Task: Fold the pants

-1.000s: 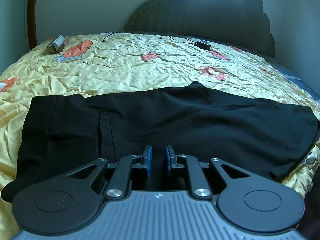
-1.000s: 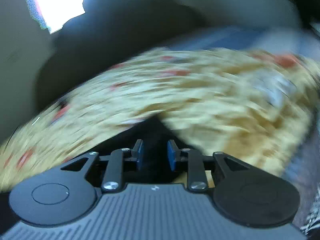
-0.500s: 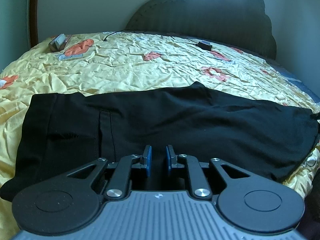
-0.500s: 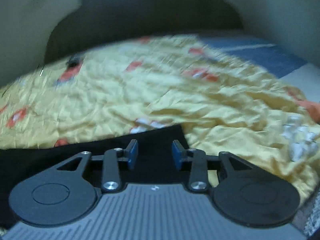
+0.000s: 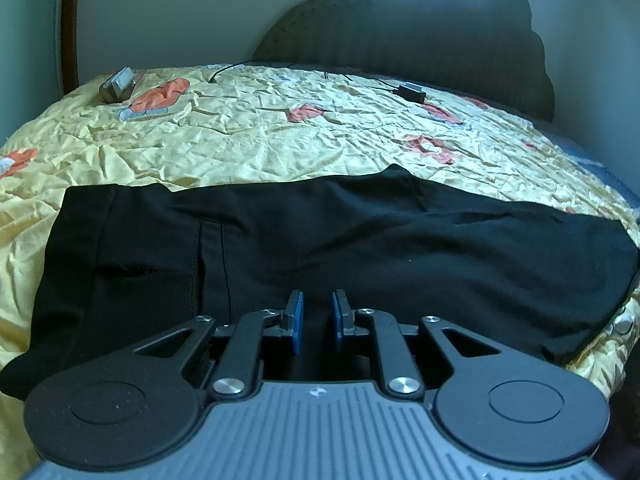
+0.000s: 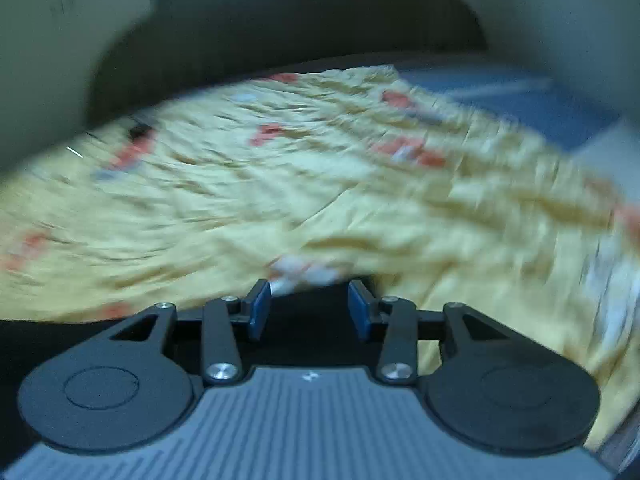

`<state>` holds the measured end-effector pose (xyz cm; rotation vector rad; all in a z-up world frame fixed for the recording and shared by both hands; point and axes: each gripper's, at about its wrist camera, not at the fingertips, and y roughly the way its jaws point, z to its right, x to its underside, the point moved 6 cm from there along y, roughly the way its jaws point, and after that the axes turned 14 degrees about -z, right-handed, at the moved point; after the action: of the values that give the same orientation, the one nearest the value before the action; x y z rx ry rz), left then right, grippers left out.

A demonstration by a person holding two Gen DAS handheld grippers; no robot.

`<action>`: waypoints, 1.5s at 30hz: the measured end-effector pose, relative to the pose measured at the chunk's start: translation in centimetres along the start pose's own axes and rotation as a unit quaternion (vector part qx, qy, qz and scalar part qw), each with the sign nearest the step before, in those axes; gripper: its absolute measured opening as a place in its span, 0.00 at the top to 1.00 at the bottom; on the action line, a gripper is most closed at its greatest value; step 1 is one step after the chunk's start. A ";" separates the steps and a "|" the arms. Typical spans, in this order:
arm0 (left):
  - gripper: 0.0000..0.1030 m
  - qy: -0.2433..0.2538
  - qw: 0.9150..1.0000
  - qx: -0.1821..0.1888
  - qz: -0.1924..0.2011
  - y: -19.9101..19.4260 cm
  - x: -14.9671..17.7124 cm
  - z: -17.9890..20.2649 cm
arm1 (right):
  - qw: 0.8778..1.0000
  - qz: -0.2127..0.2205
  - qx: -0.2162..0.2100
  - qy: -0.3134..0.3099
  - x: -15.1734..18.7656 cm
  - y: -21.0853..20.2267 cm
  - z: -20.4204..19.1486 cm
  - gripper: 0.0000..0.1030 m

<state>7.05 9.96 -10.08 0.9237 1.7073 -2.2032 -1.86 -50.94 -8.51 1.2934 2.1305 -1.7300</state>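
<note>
Black pants (image 5: 340, 240) lie flat across the near part of a bed, waistband at the left and legs running to the right. My left gripper (image 5: 317, 308) hovers over their near edge with its blue pads a narrow gap apart and nothing between them. In the blurred right wrist view, my right gripper (image 6: 308, 300) is open wide over the far corner of the black pants (image 6: 312, 316), empty.
The bed carries a wrinkled yellow sheet (image 5: 280, 140) with orange prints. A small grey device (image 5: 117, 89) lies at the far left, a black charger with cable (image 5: 412, 91) near the dark headboard (image 5: 420, 40). A blue surface (image 6: 520, 104) shows beyond the sheet's right edge.
My right gripper has opened wider and swung across the bed, now over the pants' corner. The left gripper has held still, and the pants' right end has settled flat.
</note>
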 end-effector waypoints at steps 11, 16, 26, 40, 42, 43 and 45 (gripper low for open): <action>0.86 0.002 1.000 0.004 0.002 0.0 0.1 -0.1 | 0.934 -0.042 -0.252 0.249 7.5 0.4 2.7 0.61; 0.86 0.013 1.000 -0.009 0.002 -0.1 0.1 0.4 | 0.917 -0.090 -0.245 0.301 9.4 1.7 2.3 0.65; 0.86 0.035 0.999 -0.029 0.007 -0.1 0.3 0.9 | 0.931 -0.058 -0.201 0.300 8.0 2.9 0.9 0.64; 0.86 0.046 0.998 -0.035 0.004 -0.1 0.4 1.1 | 0.954 -0.026 -0.101 0.280 9.4 1.1 1.8 0.95; 0.86 0.047 0.998 -0.035 0.005 0.0 0.4 1.1 | 0.953 -0.022 -0.107 0.282 9.5 0.0 1.5 0.81; 0.86 0.045 0.998 -0.033 0.006 0.0 0.4 1.0 | 0.960 -0.008 -0.083 0.268 9.4 -0.9 1.3 0.70; 0.86 0.043 0.999 -0.032 0.007 0.0 0.4 1.0 | 0.970 0.022 0.011 0.244 9.4 -2.6 1.1 0.60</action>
<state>6.37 9.13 -10.16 1.0250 1.7916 -2.1167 -9.99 -46.79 -12.23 1.9202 2.2930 -1.5402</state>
